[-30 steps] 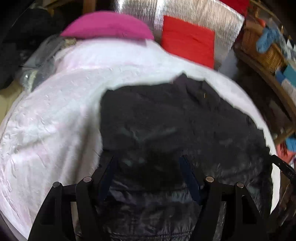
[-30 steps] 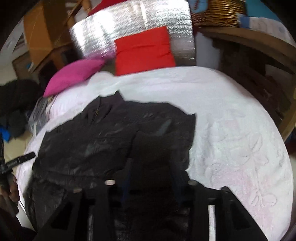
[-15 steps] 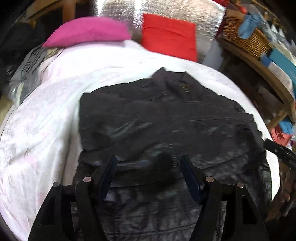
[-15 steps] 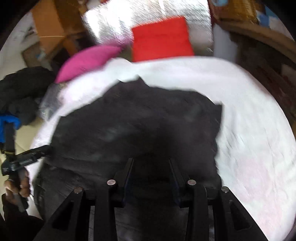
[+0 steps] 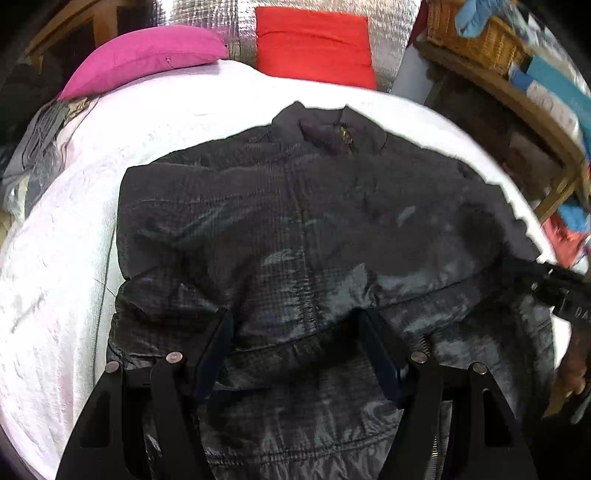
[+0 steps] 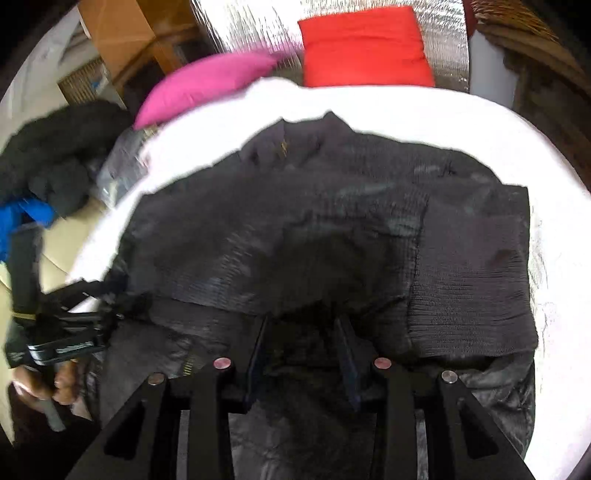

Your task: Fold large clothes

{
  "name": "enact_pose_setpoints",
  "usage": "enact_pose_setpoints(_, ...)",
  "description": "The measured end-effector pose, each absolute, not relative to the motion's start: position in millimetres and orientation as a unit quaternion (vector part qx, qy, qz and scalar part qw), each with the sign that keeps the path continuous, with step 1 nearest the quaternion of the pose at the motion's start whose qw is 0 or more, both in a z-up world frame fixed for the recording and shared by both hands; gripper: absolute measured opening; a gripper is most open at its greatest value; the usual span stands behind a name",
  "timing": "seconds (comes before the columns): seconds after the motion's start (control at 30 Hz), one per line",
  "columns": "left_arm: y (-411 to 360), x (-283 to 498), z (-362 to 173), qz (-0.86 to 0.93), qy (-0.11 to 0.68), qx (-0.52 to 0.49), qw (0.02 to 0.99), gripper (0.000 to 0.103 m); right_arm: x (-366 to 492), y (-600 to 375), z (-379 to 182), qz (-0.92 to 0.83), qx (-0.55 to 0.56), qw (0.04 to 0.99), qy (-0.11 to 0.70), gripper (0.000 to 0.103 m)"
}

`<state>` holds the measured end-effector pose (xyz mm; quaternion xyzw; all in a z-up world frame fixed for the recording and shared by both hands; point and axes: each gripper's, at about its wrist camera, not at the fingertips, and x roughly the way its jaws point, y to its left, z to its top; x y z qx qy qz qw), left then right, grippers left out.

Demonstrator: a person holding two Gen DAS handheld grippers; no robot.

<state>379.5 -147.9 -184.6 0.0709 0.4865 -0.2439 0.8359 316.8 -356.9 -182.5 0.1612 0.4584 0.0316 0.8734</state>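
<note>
On the white bedspread (image 5: 66,229) lies a large black jacket (image 5: 295,221), spread flat with its collar (image 5: 332,125) at the far side, toward the pillows. The near part of the jacket is doubled, so a folded edge runs across it from left to right. The left gripper (image 5: 295,332) is over this near part with its fingers spread wide; the shiny fabric shows between them and nothing is pinched. The right gripper (image 6: 301,332) is at the near hem, its fingers partly apart, with dark cloth bunched between them; whether they really pinch the cloth cannot be told. In the right wrist view a ribbed cuff (image 6: 472,295) of a sleeve lies on the right side of the jacket. At the far end of the bed stand a pink pillow (image 5: 147,51) and a red cushion (image 5: 314,40), against a silver foil sheet (image 6: 251,26). A wicker basket (image 5: 476,40) stands on a wooden shelf to the far right.
</note>
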Motion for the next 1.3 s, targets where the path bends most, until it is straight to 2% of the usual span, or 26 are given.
enact_pose_setpoints(0.17,-151.2,376.4,-186.8,-0.241,0.486,0.086,0.836,0.071,327.3,-351.3,-207.4,0.026,0.167,0.851,0.497,0.04)
enact_pose_setpoints(0.3,-158.1,374.4,-196.8,-0.228,0.488,0.12,0.834,0.071,322.7,-352.0,-197.7,0.028,0.17,0.856,0.487,0.04)
enact_pose_setpoints(0.5,-138.1,369.9,-178.3,-0.25,0.483,0.074,0.836,0.071,295.8,-368.8,-181.5,0.026,0.181,0.864,0.47,0.04)
enact_pose_setpoints(0.8,-102.2,347.7,-166.4,-0.246,0.467,0.079,0.846,0.071,236.3,-399.8,-180.7,-0.002,0.217,0.862,0.457,0.04)
enact_pose_setpoints(0.83,-96.5,345.1,-165.8,-0.244,0.468,0.075,0.846,0.071,228.3,-402.1,-181.6,-0.005,0.223,0.862,0.455,0.042)
enact_pose_setpoints(0.87,-89.2,341.4,-164.8,-0.24,0.467,0.071,0.848,0.071,220.4,-404.1,-181.8,-0.008,0.23,0.862,0.452,0.053)
enact_pose_setpoints(0.9,-82.8,338.6,-165.0,-0.236,0.467,0.066,0.85,0.071,211.6,-405.8,-181.9,-0.01,0.235,0.863,0.446,0.058)
enact_pose_setpoints(1.07,-63.1,320.3,-174.7,-0.219,0.476,0.05,0.85,0.074,185.9,-406.3,-185.3,-0.005,0.248,0.866,0.434,0.058)
enact_pose_setpoints(1.3,-61.1,295.7,-189.8,-0.203,0.493,0.058,0.844,0.074,188.5,-383.0,-193.8,-0.003,0.211,0.861,0.462,0.058)
